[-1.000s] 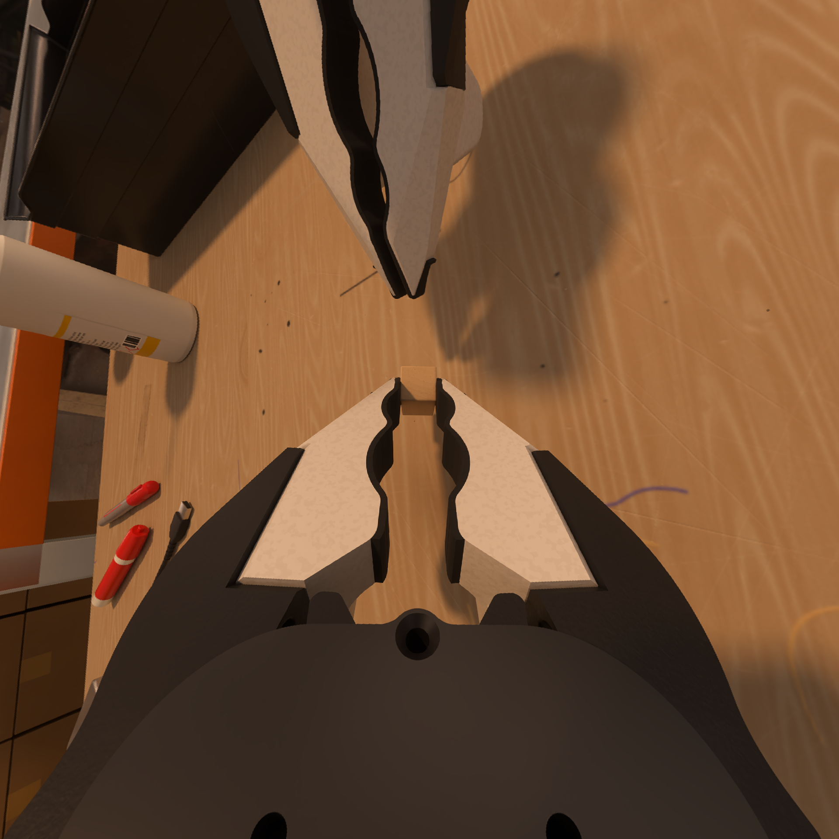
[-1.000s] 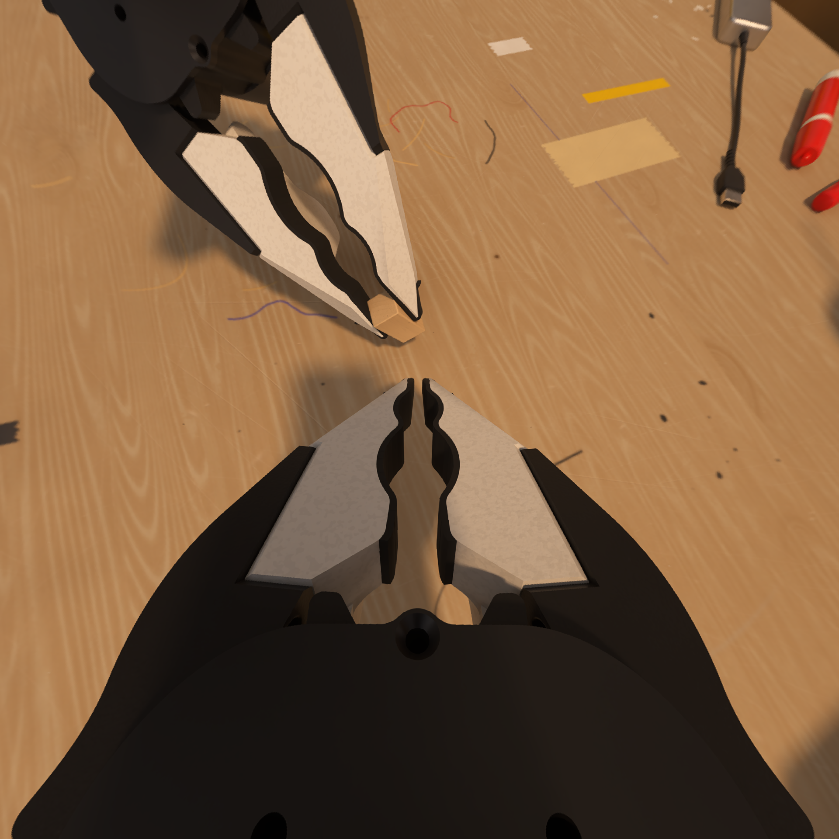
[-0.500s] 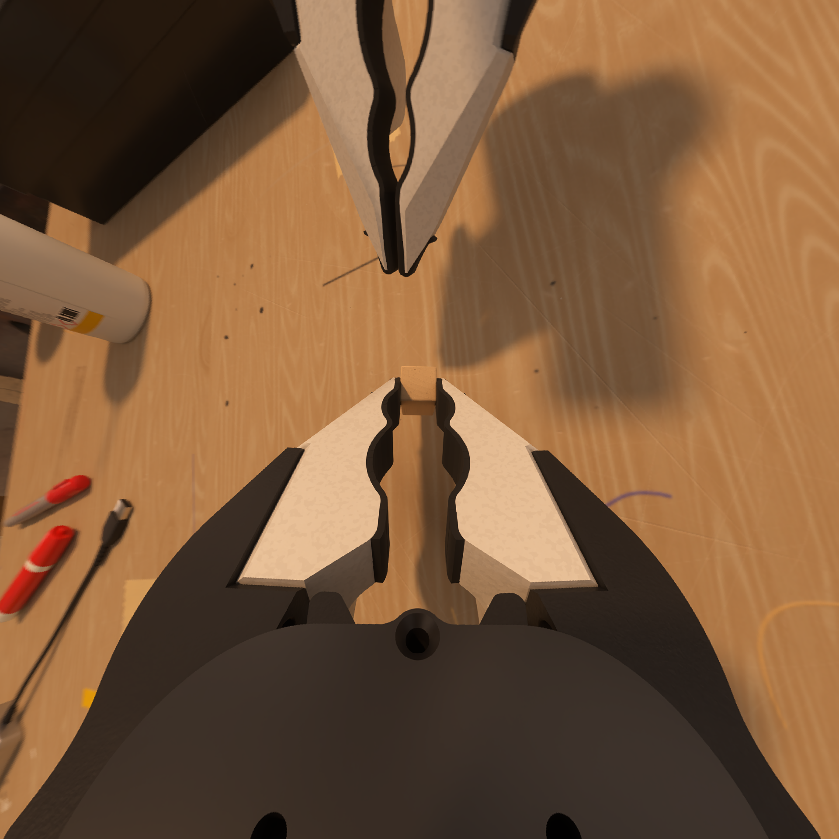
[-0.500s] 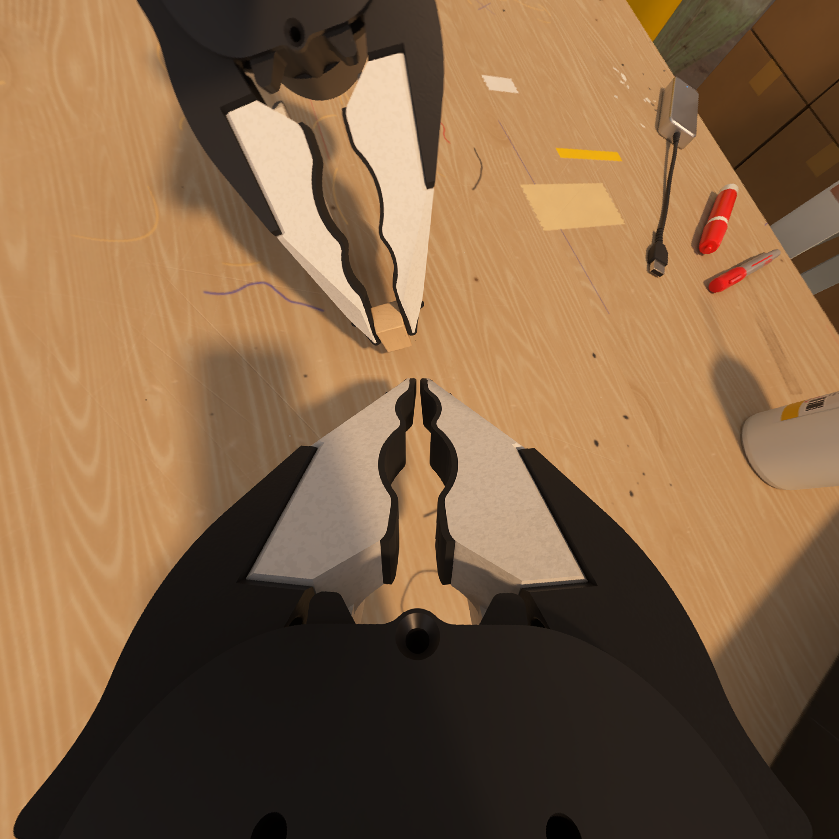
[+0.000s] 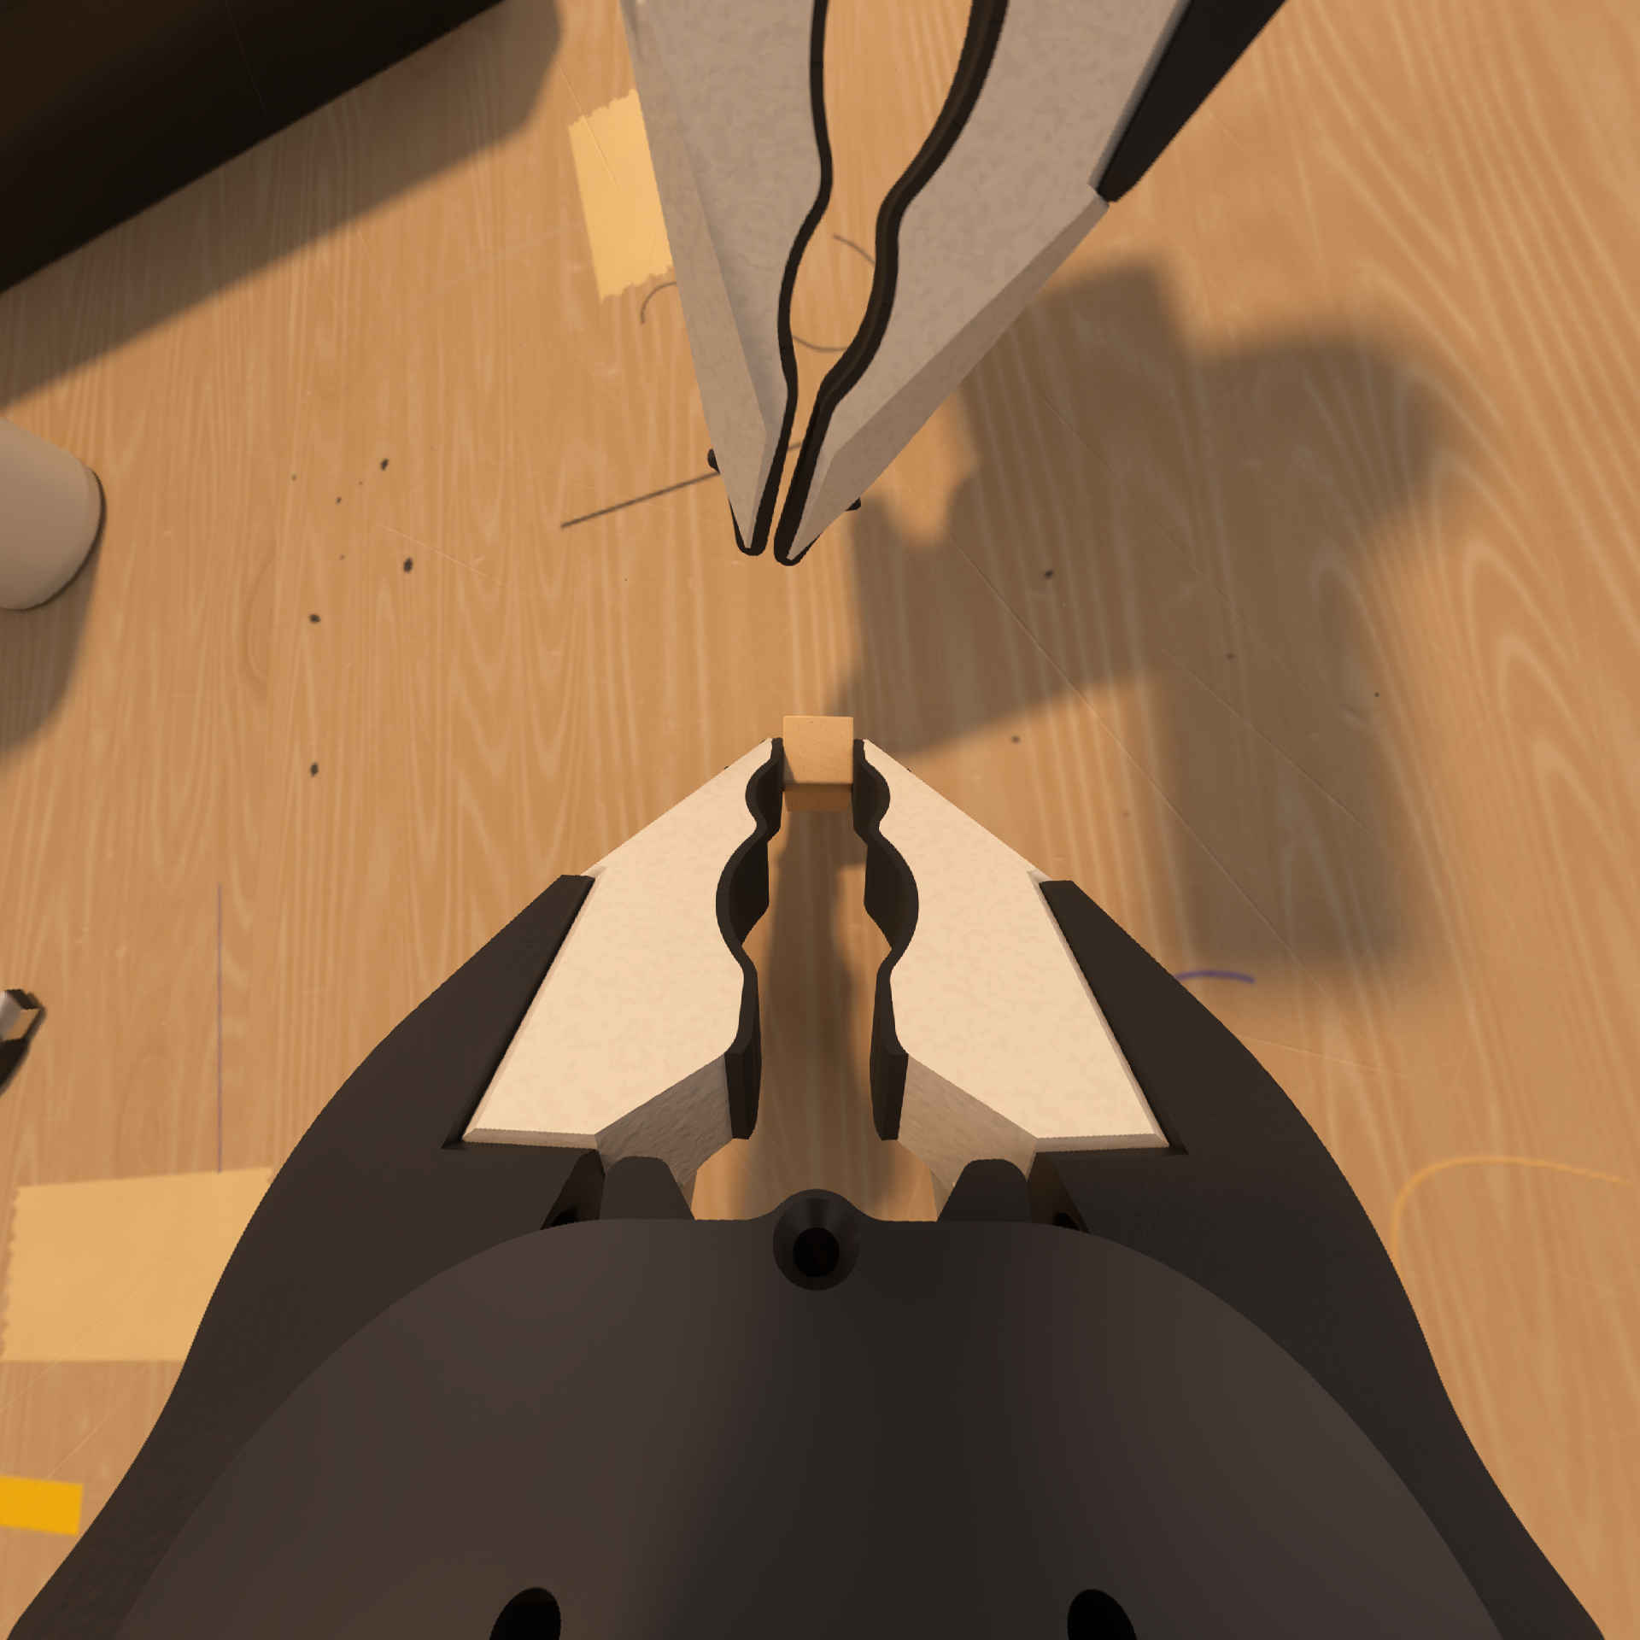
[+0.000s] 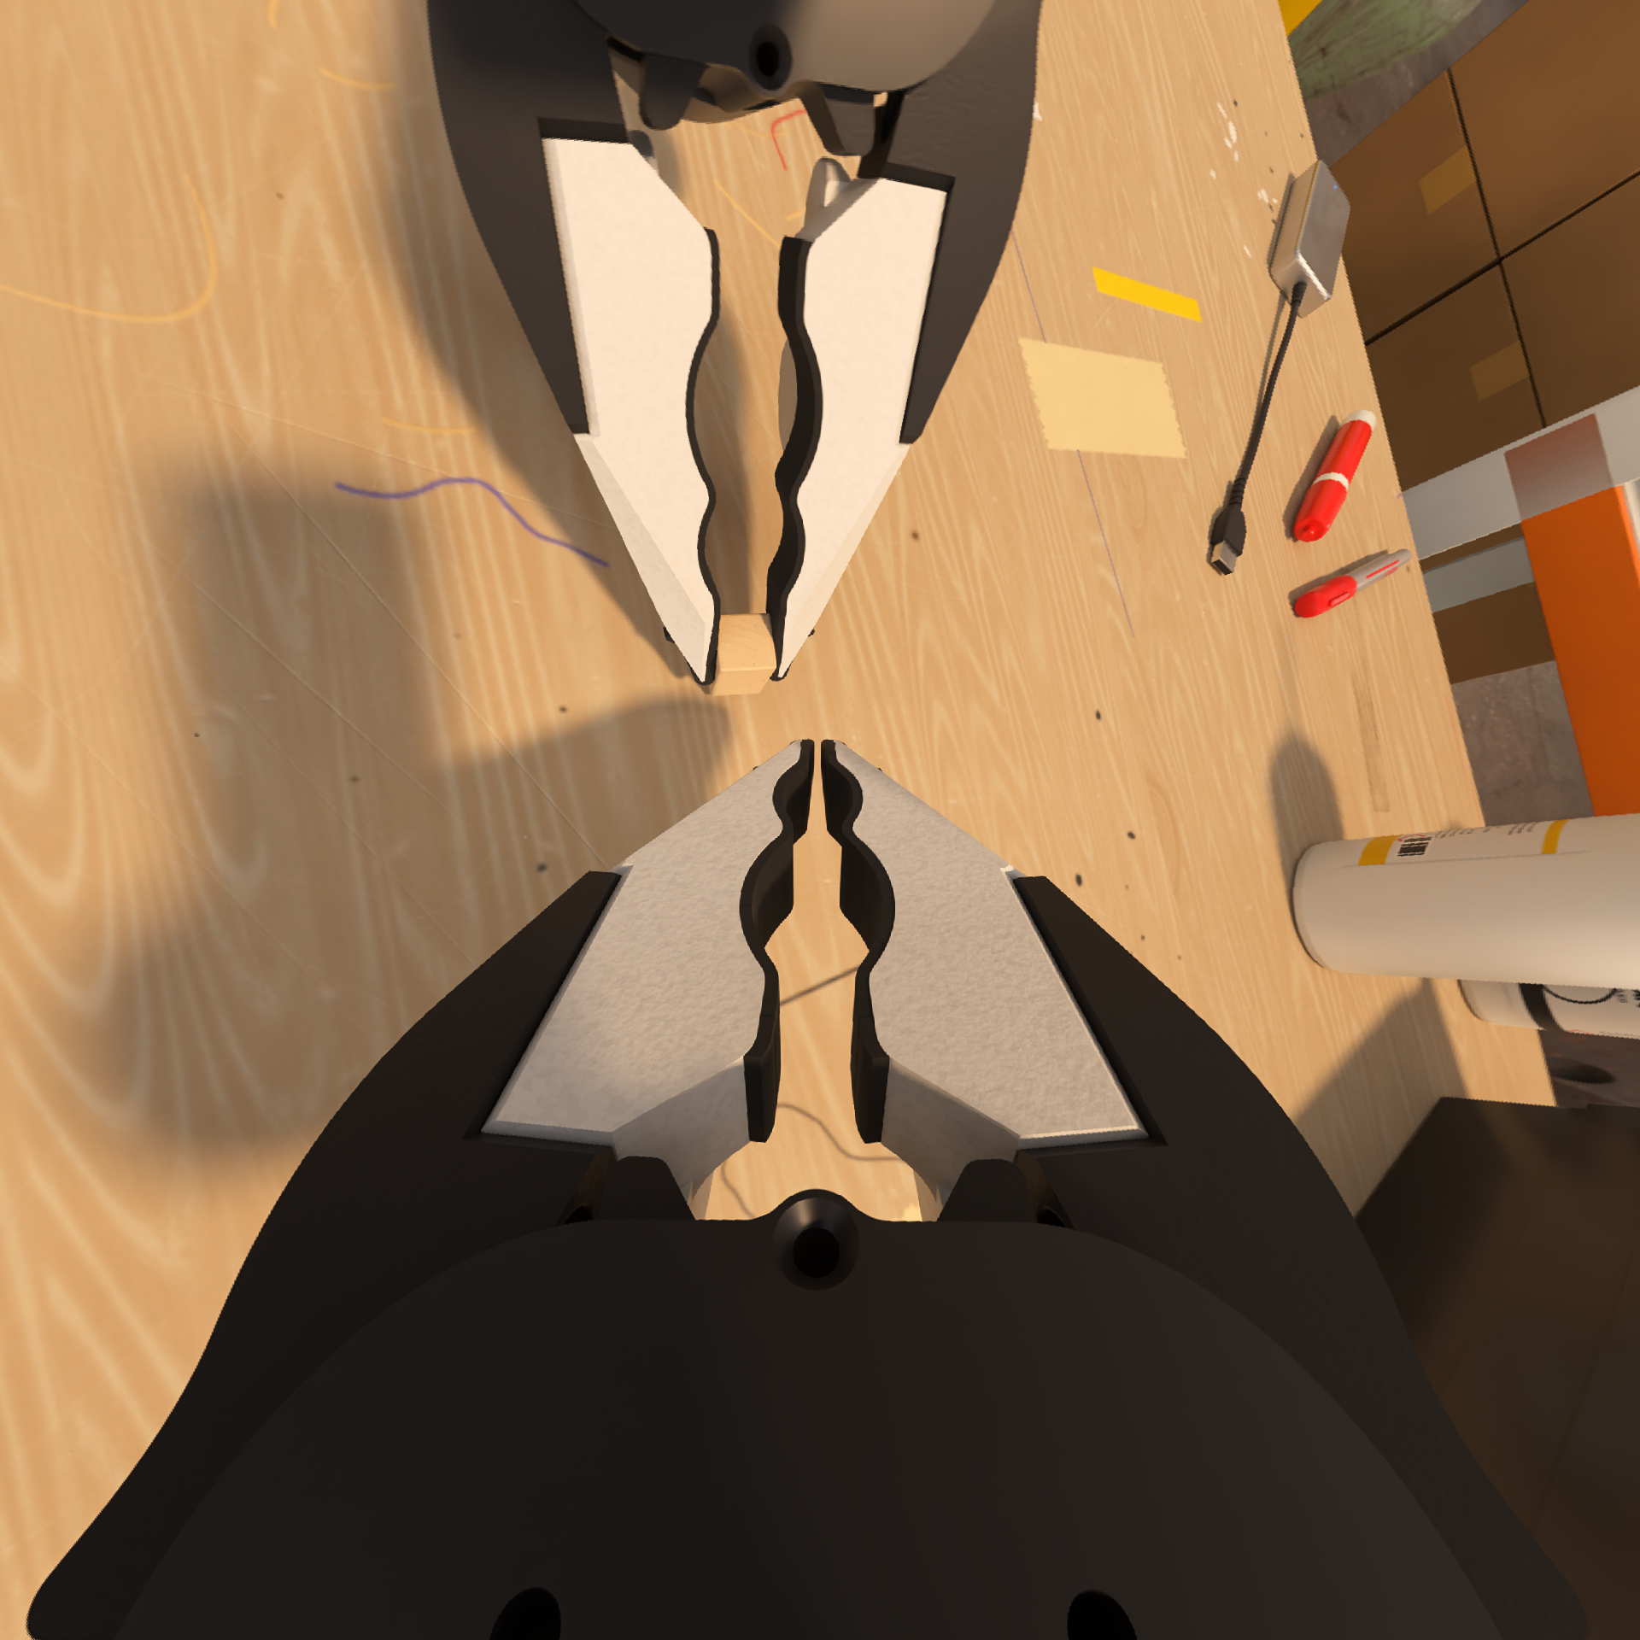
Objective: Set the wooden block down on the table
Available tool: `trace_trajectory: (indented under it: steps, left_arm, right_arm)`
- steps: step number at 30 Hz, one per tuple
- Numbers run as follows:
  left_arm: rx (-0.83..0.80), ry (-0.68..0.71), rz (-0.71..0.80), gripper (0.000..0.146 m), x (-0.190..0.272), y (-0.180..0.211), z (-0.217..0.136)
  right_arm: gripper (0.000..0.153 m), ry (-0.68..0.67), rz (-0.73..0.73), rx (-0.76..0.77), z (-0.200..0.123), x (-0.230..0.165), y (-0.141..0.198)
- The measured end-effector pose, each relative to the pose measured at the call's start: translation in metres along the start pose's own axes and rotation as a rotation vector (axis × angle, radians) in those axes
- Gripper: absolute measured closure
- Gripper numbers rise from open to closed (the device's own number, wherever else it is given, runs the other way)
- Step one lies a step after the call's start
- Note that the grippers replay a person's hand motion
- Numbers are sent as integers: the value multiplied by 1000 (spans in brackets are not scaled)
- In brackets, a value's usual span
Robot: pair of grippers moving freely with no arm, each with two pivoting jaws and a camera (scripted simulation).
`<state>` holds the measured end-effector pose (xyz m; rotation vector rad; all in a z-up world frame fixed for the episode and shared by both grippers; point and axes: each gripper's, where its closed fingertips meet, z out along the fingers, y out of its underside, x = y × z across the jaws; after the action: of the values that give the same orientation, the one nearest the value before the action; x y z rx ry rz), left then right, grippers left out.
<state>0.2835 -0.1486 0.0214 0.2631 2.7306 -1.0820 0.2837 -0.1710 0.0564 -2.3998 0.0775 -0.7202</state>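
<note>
A small wooden block [image 5: 817, 761] is pinched between the tips of my left gripper [image 5: 817, 754], which is shut on it above the wooden table [image 5: 355, 710]. In the right wrist view the block [image 6: 741, 652] shows between the left gripper's fingertips, close to the table; whether it touches is unclear. My right gripper [image 6: 816, 750] is shut and empty, tip to tip with the left one with a short gap between them. It also shows in the left wrist view [image 5: 768, 546], pointing at the block.
A white cylinder [image 6: 1464, 896] lies at the right, with two red markers [image 6: 1331, 475], a USB cable [image 6: 1229, 546] and grey adapter [image 6: 1309, 235] beyond it. Tape patches [image 6: 1100, 399] lie on the table. A dark box [image 5: 177, 106] stands at upper left.
Both views have swung round so the two grippers now face each other head on. The left gripper still holds the block; the right stays shut.
</note>
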Motion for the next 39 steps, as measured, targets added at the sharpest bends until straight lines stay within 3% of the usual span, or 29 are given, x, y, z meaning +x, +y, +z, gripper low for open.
trace_trajectory:
  steps: [12, 21, 28, 39]
  left_arm:
    - [79, 249, -171, 132, 8, -1, -1]
    - [83, 306, -167, 132, 16, -3, -2]
    - [93, 374, -220, 132, 17, -1, -3]
    - [78, 341, -197, 132, 16, -1, -1]
  right_arm:
    - [151, -66, 37, 23, 2, -4, 0]
    - [151, -76, -30, 43, -3, -9, -4]
    - [151, -159, -79, 36, -2, -11, -2]
    - [152, -186, -126, -59, 1, -8, 1]
